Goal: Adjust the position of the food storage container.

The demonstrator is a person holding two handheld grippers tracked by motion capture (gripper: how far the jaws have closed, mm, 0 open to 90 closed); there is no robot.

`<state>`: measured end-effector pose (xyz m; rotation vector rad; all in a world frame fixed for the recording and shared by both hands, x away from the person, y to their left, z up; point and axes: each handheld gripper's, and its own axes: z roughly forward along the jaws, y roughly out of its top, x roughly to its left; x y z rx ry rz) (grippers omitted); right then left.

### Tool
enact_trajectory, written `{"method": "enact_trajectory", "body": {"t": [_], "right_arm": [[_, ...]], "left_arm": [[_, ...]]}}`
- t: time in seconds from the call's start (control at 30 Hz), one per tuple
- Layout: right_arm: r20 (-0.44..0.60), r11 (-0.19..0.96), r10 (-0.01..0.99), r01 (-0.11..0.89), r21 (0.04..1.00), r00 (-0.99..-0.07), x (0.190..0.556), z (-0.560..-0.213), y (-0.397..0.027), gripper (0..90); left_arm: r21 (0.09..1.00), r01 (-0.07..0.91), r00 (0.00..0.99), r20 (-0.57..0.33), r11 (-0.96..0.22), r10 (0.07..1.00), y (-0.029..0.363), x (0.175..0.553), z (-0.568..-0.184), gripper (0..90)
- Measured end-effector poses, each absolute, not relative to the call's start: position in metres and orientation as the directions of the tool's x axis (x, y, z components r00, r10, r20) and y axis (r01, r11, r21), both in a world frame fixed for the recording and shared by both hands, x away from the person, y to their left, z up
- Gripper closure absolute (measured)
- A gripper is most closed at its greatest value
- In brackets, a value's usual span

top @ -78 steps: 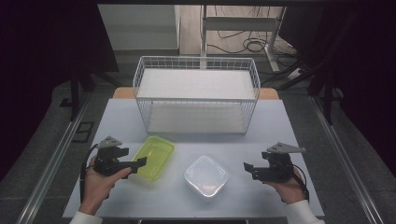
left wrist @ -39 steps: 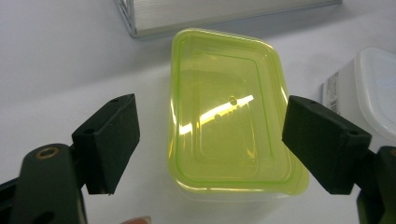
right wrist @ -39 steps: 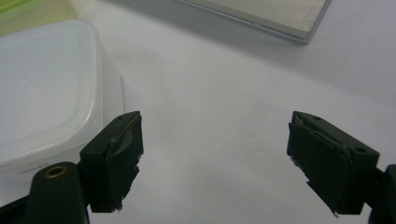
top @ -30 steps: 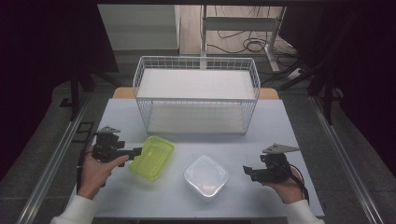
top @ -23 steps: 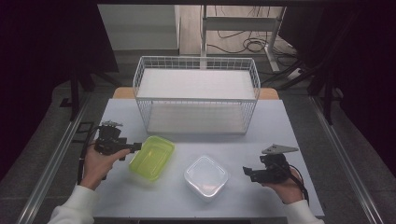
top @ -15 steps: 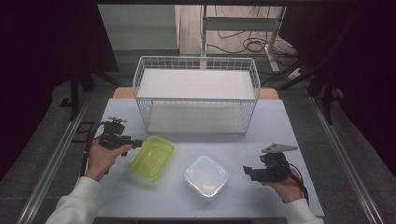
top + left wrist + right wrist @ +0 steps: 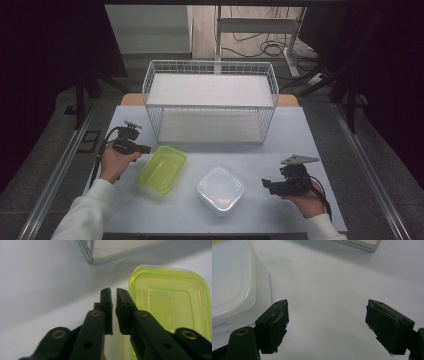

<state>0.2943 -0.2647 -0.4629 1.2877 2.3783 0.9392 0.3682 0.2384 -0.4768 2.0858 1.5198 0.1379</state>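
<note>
The left hand-held gripper (image 7: pixel 145 148) sits at the left of the surface (image 7: pixel 300 135), just beside the upper left corner of the green box (image 7: pixel 163 168). Its jaws have just been closing and now stand nearly together, with a thin slit between them and nothing caught in it. In the left gripper view the left hand-held gripper (image 7: pixel 113 293) points past the edge of the green box (image 7: pixel 172 290), which lies flat on the surface (image 7: pixel 37 277) to the right of the jaws, its lid on. A corner of the wire basket (image 7: pixel 88 252) shows beyond the tips.

The right hand-held gripper (image 7: pixel 265 184) rests low at the right side of the surface, near the clear box (image 7: pixel 220 189) and apart from it. Its jaws are spread wide and hold nothing. In the right gripper view the right hand-held gripper (image 7: pixel 325 306) faces bare surface (image 7: pixel 332 277), with the clear box (image 7: pixel 229 282) to the left of the jaws.

The wire basket (image 7: pixel 210 102) stands at the back of the surface, behind both boxes. The green box lies to the left of the clear box, the two close together but not touching.
</note>
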Motion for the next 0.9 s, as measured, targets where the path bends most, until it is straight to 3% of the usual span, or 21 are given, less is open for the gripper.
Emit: {"method": "enact_trajectory", "body": {"t": [0.1,0.9], "right_arm": [[0.057,0.393,0.827,0.646,0.654,-0.560,0.294,-0.464,-0.266,18.9],[0.042,0.412,0.826,0.652,0.637,-0.562,0.295,-0.468,-0.263,18.8]], "left_arm": [[0.470,0.851,0.369,-0.221,-0.233,0.903,0.232,0.374,-0.479,89.8],[0.476,0.810,0.487,-0.221,-0.342,0.845,0.170,0.384,-0.481,90.0]]}}
